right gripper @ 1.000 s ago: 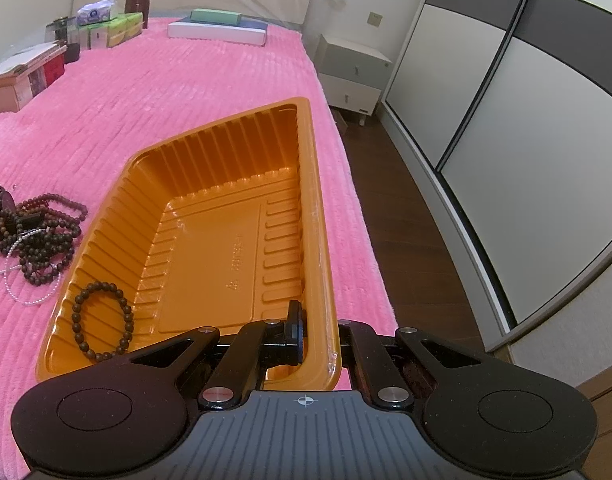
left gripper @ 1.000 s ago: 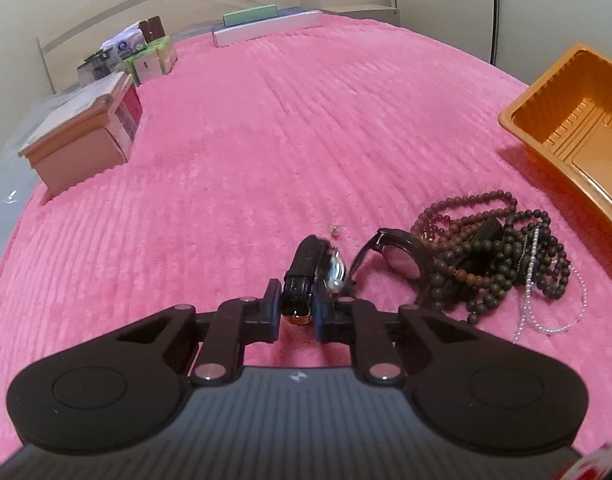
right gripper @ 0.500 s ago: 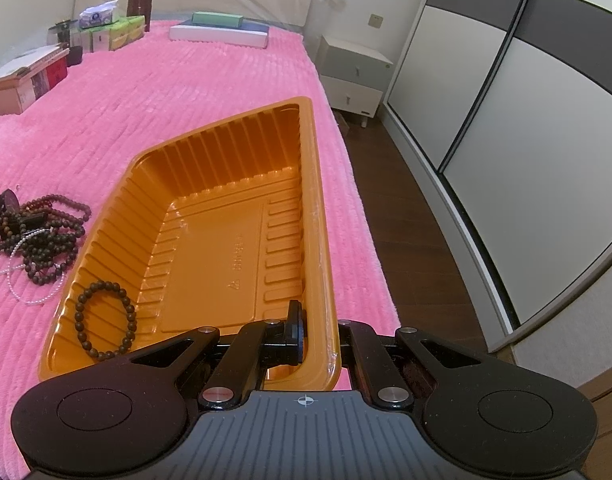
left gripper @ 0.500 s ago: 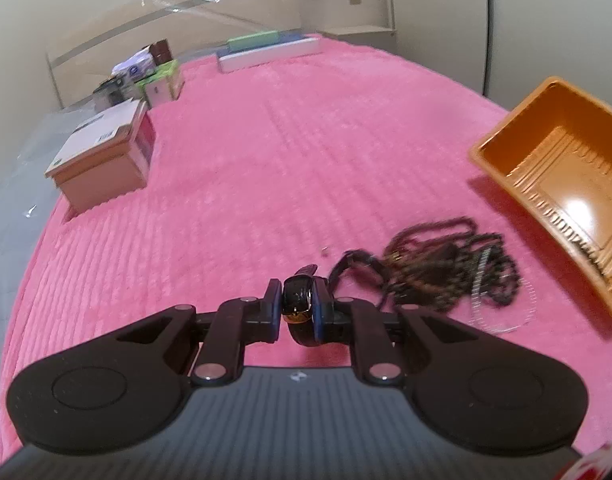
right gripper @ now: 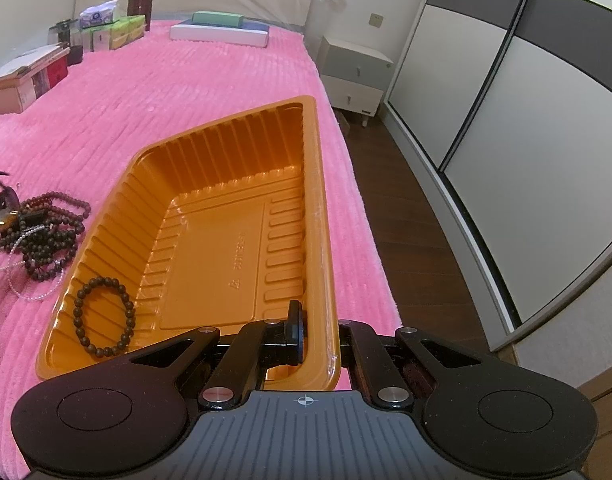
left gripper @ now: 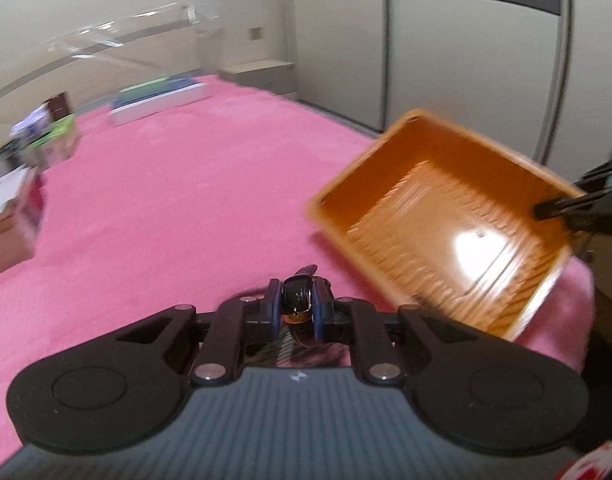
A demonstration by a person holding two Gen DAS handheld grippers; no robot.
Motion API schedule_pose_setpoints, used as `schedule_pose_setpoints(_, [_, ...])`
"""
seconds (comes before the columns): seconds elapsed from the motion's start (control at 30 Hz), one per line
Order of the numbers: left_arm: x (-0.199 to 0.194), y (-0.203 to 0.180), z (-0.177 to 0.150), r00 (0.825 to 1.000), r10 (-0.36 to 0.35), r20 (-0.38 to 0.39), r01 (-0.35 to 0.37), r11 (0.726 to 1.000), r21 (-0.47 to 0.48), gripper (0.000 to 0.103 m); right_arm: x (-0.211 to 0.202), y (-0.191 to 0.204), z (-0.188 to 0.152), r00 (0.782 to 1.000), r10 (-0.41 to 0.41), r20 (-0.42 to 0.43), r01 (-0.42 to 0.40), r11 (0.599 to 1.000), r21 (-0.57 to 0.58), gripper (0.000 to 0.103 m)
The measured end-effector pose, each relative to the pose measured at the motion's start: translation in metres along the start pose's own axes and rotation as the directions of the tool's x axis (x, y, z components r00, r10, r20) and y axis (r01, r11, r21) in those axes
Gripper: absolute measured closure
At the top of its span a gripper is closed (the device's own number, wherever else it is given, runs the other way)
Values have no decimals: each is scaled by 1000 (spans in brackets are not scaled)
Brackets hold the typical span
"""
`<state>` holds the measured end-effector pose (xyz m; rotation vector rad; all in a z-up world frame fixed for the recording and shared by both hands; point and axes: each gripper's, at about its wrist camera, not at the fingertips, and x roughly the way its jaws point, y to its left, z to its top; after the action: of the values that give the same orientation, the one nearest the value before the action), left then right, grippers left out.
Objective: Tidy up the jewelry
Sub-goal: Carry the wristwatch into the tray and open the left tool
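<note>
In the left wrist view my left gripper [left gripper: 298, 300] is shut on the black strap of a watch [left gripper: 297, 295], held up above the pink bedspread [left gripper: 166, 216]. The orange tray [left gripper: 389, 168] lies ahead to the right, blurred. My right gripper [left gripper: 545, 211] shows at the tray's far side. In the right wrist view the right gripper [right gripper: 318, 338] is shut on the near right rim of the orange tray [right gripper: 234, 240]. A dark bead bracelet [right gripper: 78, 312] lies in the tray's near left corner. A pile of bead strings [right gripper: 46, 236] and dark glasses [right gripper: 2, 206] rest on the bedspread to the tray's left.
Boxes [right gripper: 26, 80] and cartons [right gripper: 114, 34] line the bed's far left. A long white box [right gripper: 220, 34] lies at the head. The bed's right edge drops to a dark wood floor [right gripper: 405, 220], with a nightstand [right gripper: 353, 76] and sliding wardrobe doors [right gripper: 525, 140] beyond.
My left gripper has risen with the watch and swung right toward the tray; the bead pile has slipped out of its view. The right gripper and tray have kept still.
</note>
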<state>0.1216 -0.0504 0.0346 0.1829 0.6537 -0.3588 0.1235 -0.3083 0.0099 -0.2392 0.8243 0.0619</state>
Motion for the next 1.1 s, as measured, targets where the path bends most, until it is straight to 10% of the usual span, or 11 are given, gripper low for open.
schedule_pose_setpoints(0.47, [41, -81, 21, 985, -175, -3, 175, 981, 82, 89, 0, -1, 0, 1000, 7, 0, -7, 1000, 9, 99])
schedule_pose_setpoints(1.1, [42, -88, 9, 979, -204, 22, 202, 977, 74, 81, 0, 0, 2, 1000, 17, 0, -17, 1000, 5, 99])
